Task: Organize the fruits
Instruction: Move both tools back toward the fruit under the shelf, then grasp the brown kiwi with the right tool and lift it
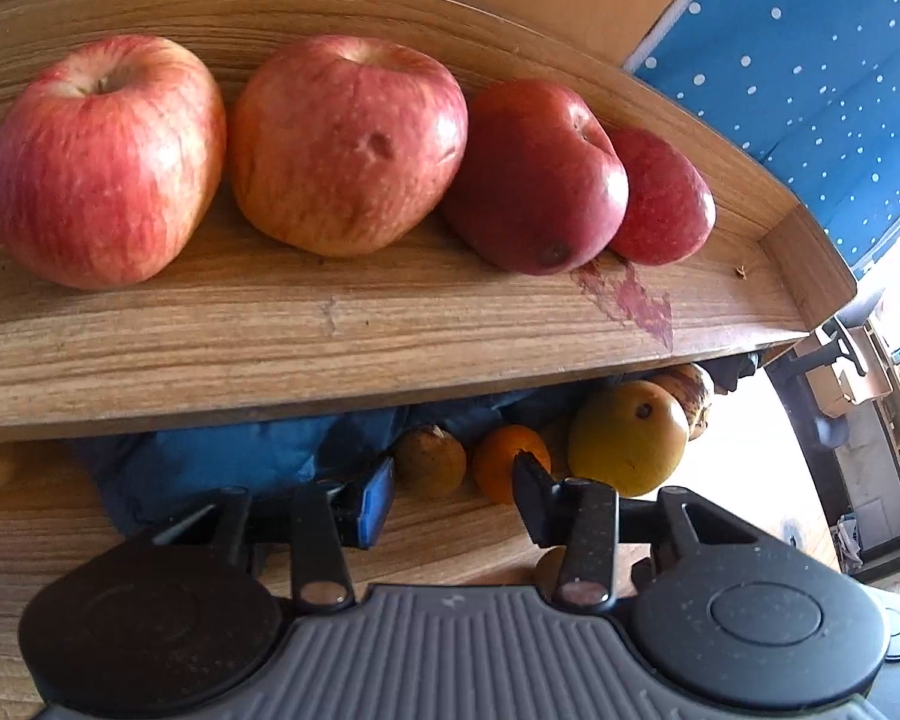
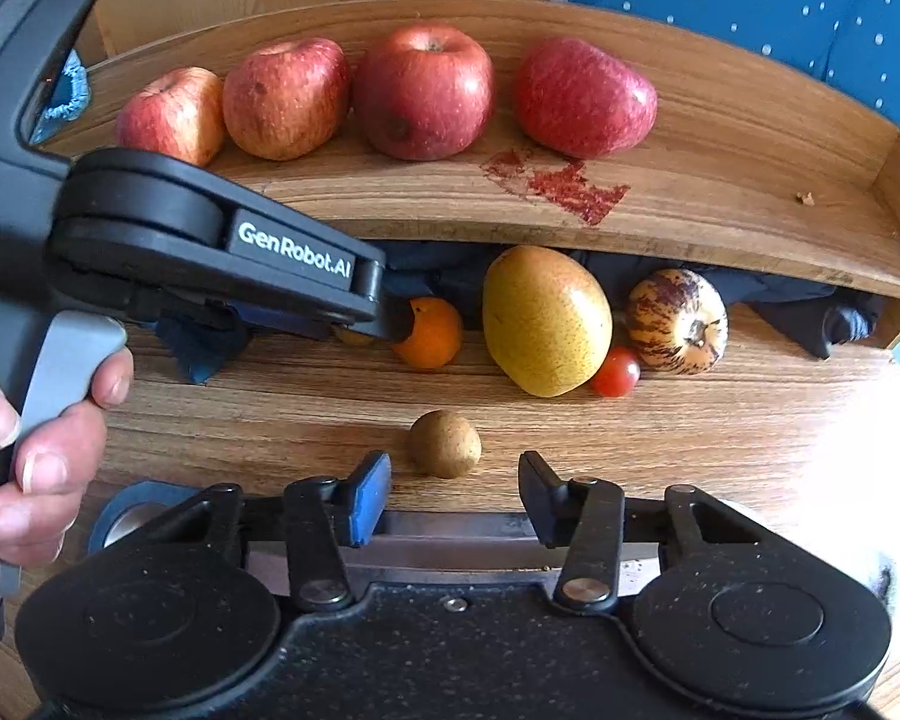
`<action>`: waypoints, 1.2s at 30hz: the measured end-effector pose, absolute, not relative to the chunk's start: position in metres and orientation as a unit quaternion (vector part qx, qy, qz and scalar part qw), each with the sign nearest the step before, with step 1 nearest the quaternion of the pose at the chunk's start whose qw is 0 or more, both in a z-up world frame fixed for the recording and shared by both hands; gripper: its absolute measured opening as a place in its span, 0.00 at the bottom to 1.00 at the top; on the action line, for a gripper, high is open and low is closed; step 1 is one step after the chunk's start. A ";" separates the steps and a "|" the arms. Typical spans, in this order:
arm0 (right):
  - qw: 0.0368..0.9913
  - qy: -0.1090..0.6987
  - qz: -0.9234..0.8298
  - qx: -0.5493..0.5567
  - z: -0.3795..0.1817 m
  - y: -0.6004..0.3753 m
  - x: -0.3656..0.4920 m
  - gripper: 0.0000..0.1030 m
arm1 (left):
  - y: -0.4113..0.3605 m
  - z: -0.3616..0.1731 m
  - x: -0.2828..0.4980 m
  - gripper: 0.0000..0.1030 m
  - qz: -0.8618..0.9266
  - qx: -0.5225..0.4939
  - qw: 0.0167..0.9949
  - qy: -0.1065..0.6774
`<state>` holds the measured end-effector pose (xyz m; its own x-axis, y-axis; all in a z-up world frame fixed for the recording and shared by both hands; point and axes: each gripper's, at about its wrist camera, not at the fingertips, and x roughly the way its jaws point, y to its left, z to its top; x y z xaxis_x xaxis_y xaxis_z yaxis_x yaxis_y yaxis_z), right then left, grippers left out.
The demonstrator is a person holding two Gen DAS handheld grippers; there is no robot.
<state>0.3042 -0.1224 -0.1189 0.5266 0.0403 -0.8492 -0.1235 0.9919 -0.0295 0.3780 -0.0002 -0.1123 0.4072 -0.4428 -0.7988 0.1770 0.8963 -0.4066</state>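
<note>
Counting from my seat, I make one wooden shelf (image 2: 720, 138), raised above a wood-grain tabletop (image 2: 750, 450), with four apples in a row along its back wall. The shelf carries a low rim and a dark red stain (image 2: 561, 183) in front of the apples.

The four apples are glossy and rounded: a pale streaked apple (image 2: 171, 114) at the left end, a blotchy orange-red apple (image 2: 285, 99) touching it, a deep red apple (image 2: 423, 90) close beside that, and a speckled red apple (image 2: 585, 99) standing a little apart.

Below the shelf edge I count five smaller fruits on the table: one smooth yellow-green mango (image 2: 543, 321), one striped cream-and-purple melon (image 2: 675, 321), one orange (image 2: 429, 333), one dull brown round fruit (image 2: 444, 444) and one cherry tomato (image 2: 615, 371) touching the mango.

My left gripper (image 1: 453, 495) is spread wide with nothing between its fingers; its tip sits at the orange. My right gripper (image 2: 453, 495) is likewise wide apart and holding nothing, just behind the brown fruit. A hand (image 2: 30, 450) grips the left handle.
</note>
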 end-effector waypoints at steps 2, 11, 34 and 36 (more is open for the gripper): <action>0.871 0.488 0.048 -0.036 -0.122 -0.123 0.308 0.47 | 0.001 -0.112 0.379 0.46 -0.186 -0.134 0.829 0.511; 0.868 0.493 0.054 -0.023 -0.129 -0.122 0.319 0.32 | 0.011 -0.112 0.380 0.37 -0.188 -0.150 0.836 0.494; 0.870 0.487 0.064 -0.031 -0.131 -0.117 0.318 0.29 | 0.005 -0.116 0.381 0.29 -0.178 -0.125 0.838 0.501; 0.871 0.486 0.069 -0.034 -0.131 -0.117 0.315 0.29 | 0.004 -0.116 0.381 0.29 -0.178 -0.121 0.838 0.502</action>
